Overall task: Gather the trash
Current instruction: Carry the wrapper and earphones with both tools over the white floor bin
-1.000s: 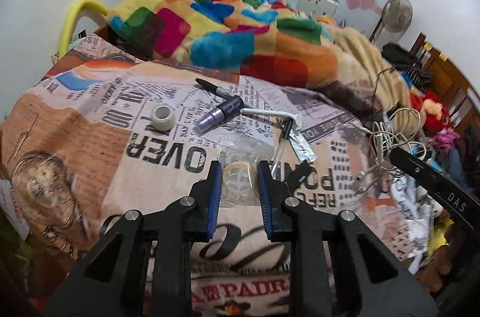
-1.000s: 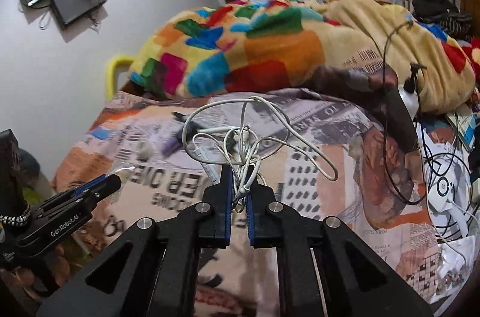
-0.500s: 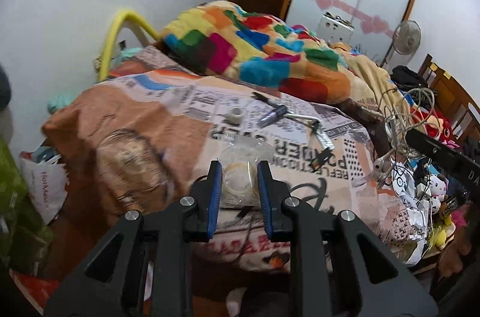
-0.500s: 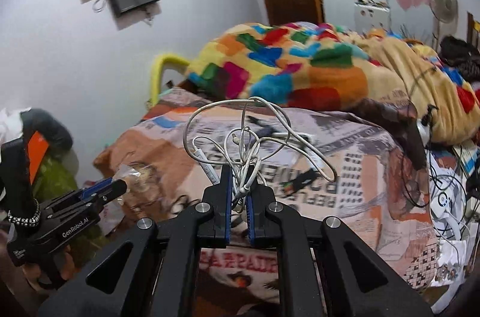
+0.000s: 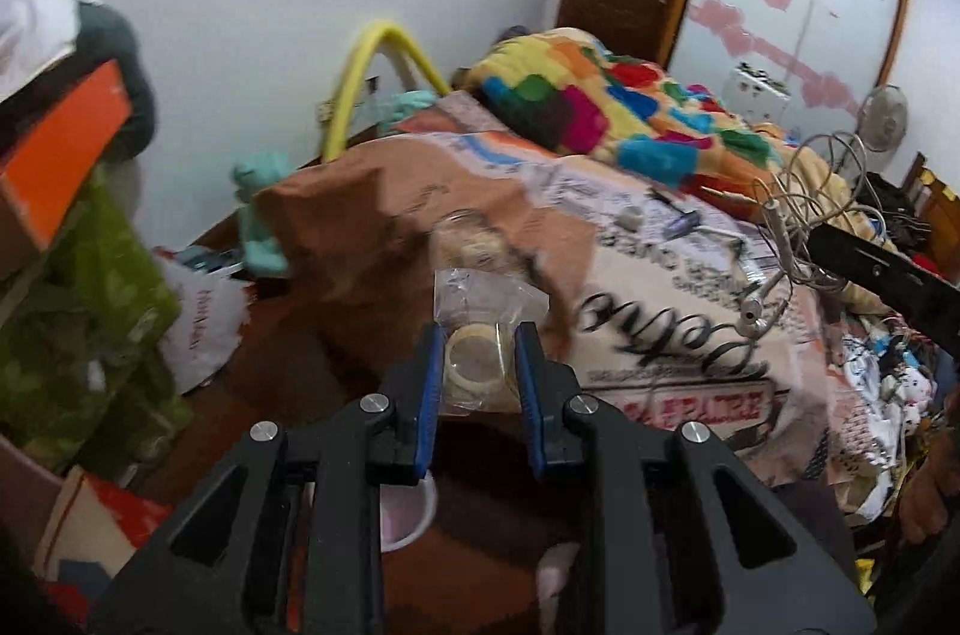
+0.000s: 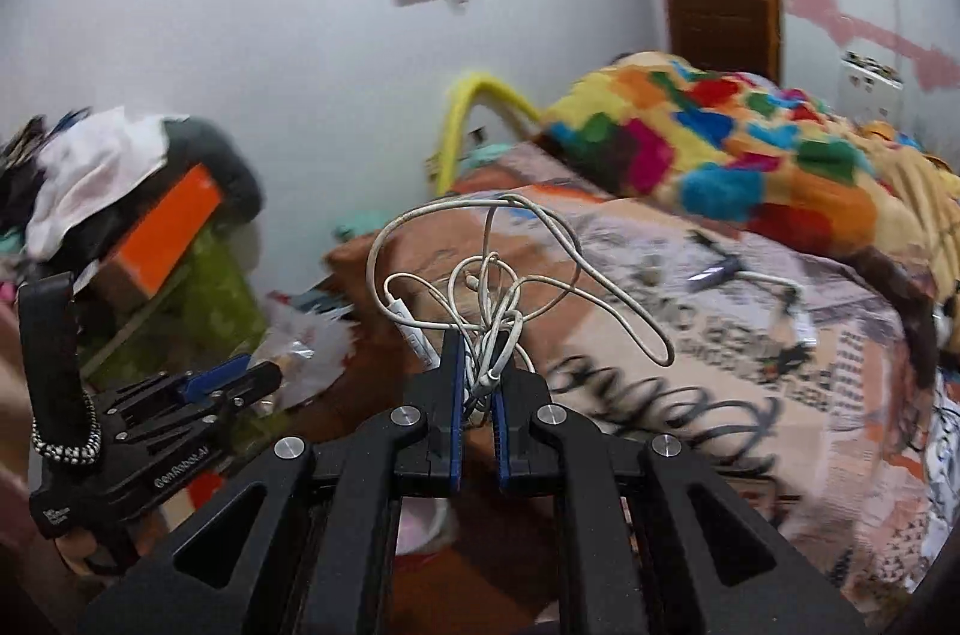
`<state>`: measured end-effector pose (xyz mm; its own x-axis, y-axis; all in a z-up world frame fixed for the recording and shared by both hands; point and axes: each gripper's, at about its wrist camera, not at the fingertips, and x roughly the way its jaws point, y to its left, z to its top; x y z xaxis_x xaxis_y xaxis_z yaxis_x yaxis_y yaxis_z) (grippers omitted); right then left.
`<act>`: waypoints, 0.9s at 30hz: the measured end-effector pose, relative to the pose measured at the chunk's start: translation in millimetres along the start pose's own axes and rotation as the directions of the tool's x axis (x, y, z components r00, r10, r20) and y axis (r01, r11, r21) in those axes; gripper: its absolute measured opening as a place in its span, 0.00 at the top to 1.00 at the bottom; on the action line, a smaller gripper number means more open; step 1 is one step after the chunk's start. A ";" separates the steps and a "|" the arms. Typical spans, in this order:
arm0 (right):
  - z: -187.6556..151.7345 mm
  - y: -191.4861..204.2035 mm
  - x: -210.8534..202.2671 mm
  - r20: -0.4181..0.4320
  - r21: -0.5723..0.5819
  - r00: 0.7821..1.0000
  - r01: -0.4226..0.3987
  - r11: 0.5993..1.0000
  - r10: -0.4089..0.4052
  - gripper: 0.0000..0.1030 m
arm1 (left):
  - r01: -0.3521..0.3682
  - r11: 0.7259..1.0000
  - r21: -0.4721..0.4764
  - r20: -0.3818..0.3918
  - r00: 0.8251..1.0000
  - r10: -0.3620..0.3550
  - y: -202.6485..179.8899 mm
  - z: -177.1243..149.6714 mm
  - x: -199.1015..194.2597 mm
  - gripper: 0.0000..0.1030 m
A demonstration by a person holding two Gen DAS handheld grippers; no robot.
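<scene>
My left gripper (image 5: 479, 356) is shut on a clear plastic bag with a tape roll (image 5: 480, 335) inside, held in the air off the bed's near corner. My right gripper (image 6: 478, 374) is shut on a tangle of white earphone cables (image 6: 498, 287), also in the air. The left gripper shows at the lower left of the right wrist view (image 6: 234, 383), and the right gripper with its cables shows at the right of the left wrist view (image 5: 798, 239). A small tape roll (image 5: 630, 216), a purple-tipped device (image 5: 681, 222) and a white cable (image 6: 762, 278) lie on the bed.
The bed with a newspaper-print sheet (image 5: 660, 311) and a colourful blanket (image 5: 606, 113) fills the right. A white plastic bag (image 5: 204, 323) sits on the floor by the bed. A green cloth pile with an orange box (image 5: 54, 173) stands left. A white bowl-like rim (image 5: 408, 515) lies below the fingers.
Both grippers have pulled back from the bed and swung left with their loads; the floor, the white bag and the green pile have come into view.
</scene>
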<state>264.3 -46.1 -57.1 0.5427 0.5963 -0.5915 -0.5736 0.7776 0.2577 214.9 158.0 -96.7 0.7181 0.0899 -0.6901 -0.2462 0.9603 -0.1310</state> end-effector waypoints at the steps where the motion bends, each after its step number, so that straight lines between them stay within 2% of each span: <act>1: -2.2 10.3 4.0 -0.011 -0.010 1.000 -0.023 1.000 0.023 0.93 | -0.013 1.000 -0.009 -0.003 1.000 0.013 9.5 -4.6 -3.8 0.78; 9: -20.4 72.0 41.5 -0.126 -0.089 0.983 -0.143 0.986 0.131 0.93 | -0.104 0.991 -0.088 -0.035 0.994 0.101 69.2 -39.0 -18.3 0.78; 16: -42.4 100.1 90.8 -0.281 -0.118 0.947 -0.197 0.973 0.157 0.93 | -0.149 0.977 -0.152 -0.097 0.986 0.136 104.1 -66.5 -9.8 0.78; 19: -50.6 104.1 113.9 -0.345 -0.126 0.927 -0.202 0.971 0.148 0.93 | -0.163 0.971 -0.175 -0.132 0.981 0.141 112.6 -78.0 0.3 0.78; 22: -58.0 106.8 139.1 -0.415 -0.125 0.898 -0.213 0.969 0.144 0.93 | -0.172 0.966 -0.194 -0.174 0.975 0.139 116.5 -87.0 14.6 0.78; 27: -71.2 108.1 177.9 -0.520 -0.106 0.841 -0.233 0.967 0.146 0.92 | -0.208 0.956 -0.205 -0.253 0.955 0.153 122.7 -97.8 43.2 0.78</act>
<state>255.2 129.8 -188.9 0.0537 0.5114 -0.8577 -0.7460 0.5915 0.3060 152.1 253.8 -212.2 0.4834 0.1663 -0.8595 -0.5184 0.8455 -0.1280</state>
